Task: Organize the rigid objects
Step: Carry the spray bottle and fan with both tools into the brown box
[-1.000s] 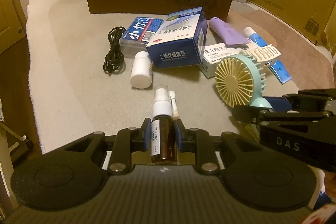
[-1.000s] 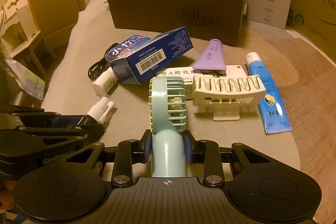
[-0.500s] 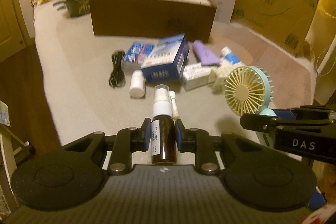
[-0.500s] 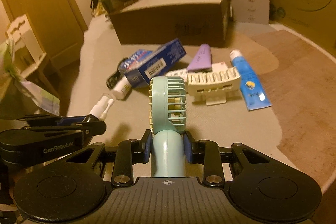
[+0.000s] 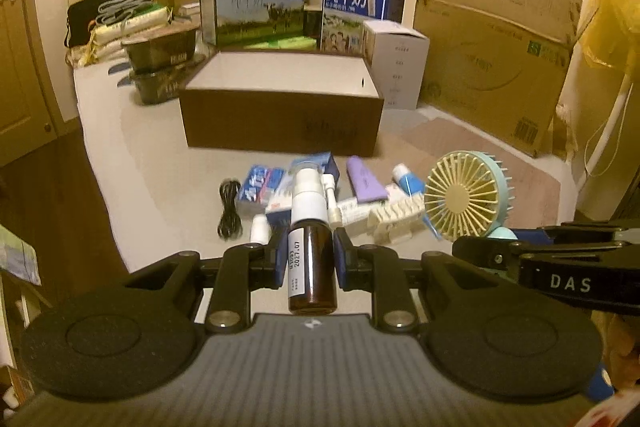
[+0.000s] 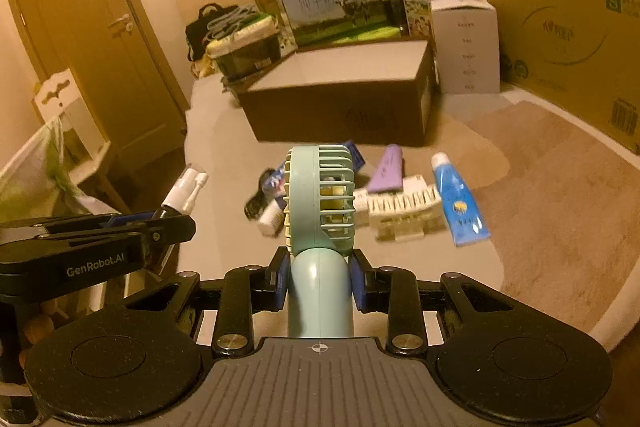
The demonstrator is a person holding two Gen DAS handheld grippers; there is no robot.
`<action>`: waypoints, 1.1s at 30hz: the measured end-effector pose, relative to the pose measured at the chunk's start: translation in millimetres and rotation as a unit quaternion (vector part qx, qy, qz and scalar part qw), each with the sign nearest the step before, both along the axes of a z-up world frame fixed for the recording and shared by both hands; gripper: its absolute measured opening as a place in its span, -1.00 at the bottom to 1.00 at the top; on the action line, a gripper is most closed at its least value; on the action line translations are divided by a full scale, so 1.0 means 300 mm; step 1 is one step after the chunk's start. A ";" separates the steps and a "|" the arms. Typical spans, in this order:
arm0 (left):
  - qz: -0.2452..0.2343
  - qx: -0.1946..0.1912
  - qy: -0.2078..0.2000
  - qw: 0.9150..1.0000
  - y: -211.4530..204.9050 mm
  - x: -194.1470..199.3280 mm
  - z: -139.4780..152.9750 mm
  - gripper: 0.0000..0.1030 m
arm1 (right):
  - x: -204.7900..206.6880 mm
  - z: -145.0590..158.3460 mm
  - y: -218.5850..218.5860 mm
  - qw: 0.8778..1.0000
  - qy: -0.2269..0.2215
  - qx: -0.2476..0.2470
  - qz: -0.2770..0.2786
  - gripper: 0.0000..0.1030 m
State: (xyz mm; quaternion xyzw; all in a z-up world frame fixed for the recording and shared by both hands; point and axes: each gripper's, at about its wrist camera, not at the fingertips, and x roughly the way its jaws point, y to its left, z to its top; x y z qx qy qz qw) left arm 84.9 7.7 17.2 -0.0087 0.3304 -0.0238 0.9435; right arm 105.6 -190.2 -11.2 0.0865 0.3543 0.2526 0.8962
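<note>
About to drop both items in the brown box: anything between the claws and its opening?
Nothing visible does. The spray bottle and handheld fan hang above the clutter, and the brown box ahead stands open-topped.

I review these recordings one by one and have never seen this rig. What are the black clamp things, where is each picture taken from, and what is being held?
There is no robot: a person holds a two-finger clamp in each hand, with a wide-angle camera looking forward along its fingers. One picture comes from the left gripper, shut on a brown spray bottle. The other comes from the right gripper, shut on the handle of a mint handheld fan. Each view also catches the other clamp at its edge. Below, on the grey surface, lie a black cable, a purple tube, a blue tube and some small boxes. Behind them stands an open brown box.
</note>
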 end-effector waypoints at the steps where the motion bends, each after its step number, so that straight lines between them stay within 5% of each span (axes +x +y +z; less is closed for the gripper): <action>1: 0.000 -0.001 0.000 1.000 0.001 0.016 0.011 -0.59 | 0.018 0.012 0.003 1.000 0.002 0.001 0.000 -0.39; 8: 0.002 0.001 0.000 1.000 0.020 0.203 0.074 -0.59 | 0.198 0.062 0.025 1.000 0.010 0.011 0.008 -0.39; 20: -0.011 0.029 -0.019 0.999 0.090 0.737 0.137 -0.59 | 0.695 0.132 0.100 1.000 0.005 0.030 0.006 -0.39; 33: -0.021 0.021 0.027 0.999 0.177 1.297 -0.025 -0.59 | 1.267 0.016 0.236 0.999 0.027 0.027 -0.015 -0.39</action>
